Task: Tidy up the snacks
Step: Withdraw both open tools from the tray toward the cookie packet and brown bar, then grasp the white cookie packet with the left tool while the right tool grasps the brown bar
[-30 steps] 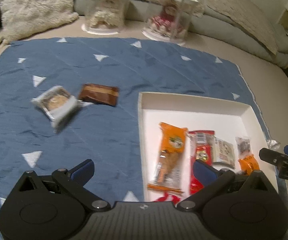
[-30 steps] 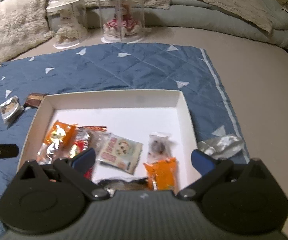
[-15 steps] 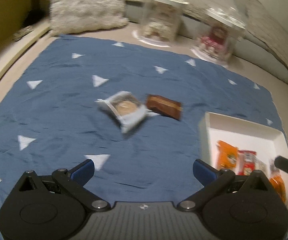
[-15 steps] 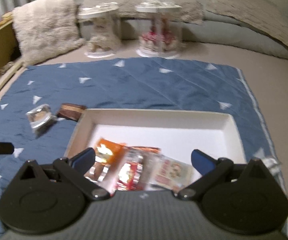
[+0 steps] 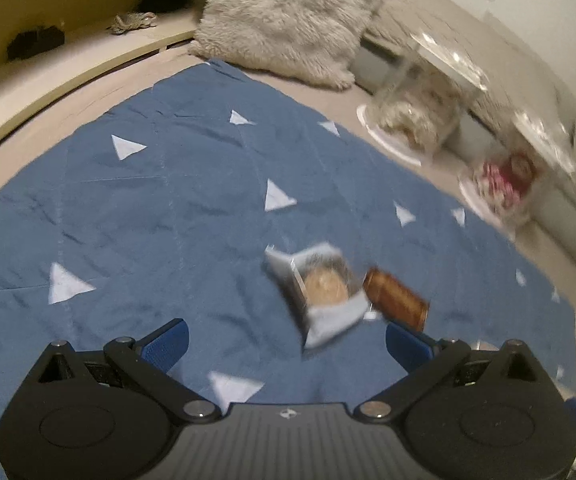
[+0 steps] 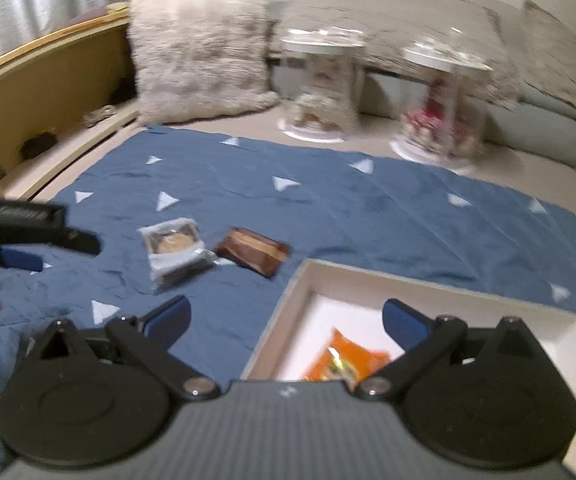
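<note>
- Two snacks are lying out on the blue quilt (image 5: 148, 208): a clear-wrapped cookie pack (image 5: 320, 292) and a brown bar (image 5: 396, 298), edges touching or as good as. The rest I can see, like an orange packet (image 6: 348, 360), sits in the white tray (image 6: 288, 300).
- The left gripper (image 5: 286, 342) is empty, blue fingers spread wide, and the cookie pack sits just ahead of it, a bit right of centre between the fingertips.
- The cookie pack's long axis runs on a diagonal, far-left to near-right, so it's skewed against the gap between the fingers. The brown bar is just beyond the right fingertip, also on a slant.
- The right gripper (image 6: 286, 320) is also wide open with nothing in it, parked over the tray's near-left corner. From there both loose snacks are ahead and off to the left, well apart from it.
- So the left one is clearly closer to the cookie pack. My guess is it goes for that first, dropping forward and slightly right, maybe with a little twist to square up to the wrapper.
- Both views are blurry, so I can't tell how high the left one is above the quilt.
</note>
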Motion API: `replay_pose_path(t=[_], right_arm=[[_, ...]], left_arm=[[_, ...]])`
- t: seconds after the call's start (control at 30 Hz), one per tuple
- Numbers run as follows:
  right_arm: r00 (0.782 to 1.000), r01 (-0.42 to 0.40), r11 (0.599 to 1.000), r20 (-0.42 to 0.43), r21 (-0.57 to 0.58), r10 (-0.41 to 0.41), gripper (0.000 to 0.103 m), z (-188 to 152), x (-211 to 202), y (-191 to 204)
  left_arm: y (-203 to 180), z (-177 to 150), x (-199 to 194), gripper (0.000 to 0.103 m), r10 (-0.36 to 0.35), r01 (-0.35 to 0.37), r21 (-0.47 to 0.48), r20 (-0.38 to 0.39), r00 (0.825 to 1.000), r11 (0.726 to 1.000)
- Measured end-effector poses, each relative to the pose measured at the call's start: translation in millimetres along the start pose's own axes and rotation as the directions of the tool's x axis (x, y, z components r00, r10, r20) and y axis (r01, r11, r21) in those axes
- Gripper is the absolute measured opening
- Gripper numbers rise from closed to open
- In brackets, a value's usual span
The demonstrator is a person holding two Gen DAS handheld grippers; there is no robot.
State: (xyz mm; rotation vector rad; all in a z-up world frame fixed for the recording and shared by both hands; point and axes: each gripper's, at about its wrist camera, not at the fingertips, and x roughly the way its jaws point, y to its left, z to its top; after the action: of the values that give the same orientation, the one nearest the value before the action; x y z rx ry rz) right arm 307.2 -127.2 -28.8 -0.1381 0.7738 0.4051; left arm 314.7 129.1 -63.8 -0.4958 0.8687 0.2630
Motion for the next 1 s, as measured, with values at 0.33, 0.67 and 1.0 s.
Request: replay_pose_path(t=[0.33,0.67,1.0], right_arm=[[0.999,-0.037,0.992,-0.025,-0.122,0.034,0.103,12,57,3],[0.999,-0.008,0.940,-0.033,-0.341,-0.004,0.103,30,95,20],[0.991,0.064,0.959,-0.098,-0.277,-0.094,0.097,60,141,14]], left_arm=[[-30,16,74,0.103,0.125,-0.127,0.031,0.046,0.991,0.991],[-47,18,118,0.103,0.123,-0.122,0.081,-0.012,0.992,0.989],[-21,10,103,0.103,0.152,-0.141,0.136,-0.072,0.986,0.981]])
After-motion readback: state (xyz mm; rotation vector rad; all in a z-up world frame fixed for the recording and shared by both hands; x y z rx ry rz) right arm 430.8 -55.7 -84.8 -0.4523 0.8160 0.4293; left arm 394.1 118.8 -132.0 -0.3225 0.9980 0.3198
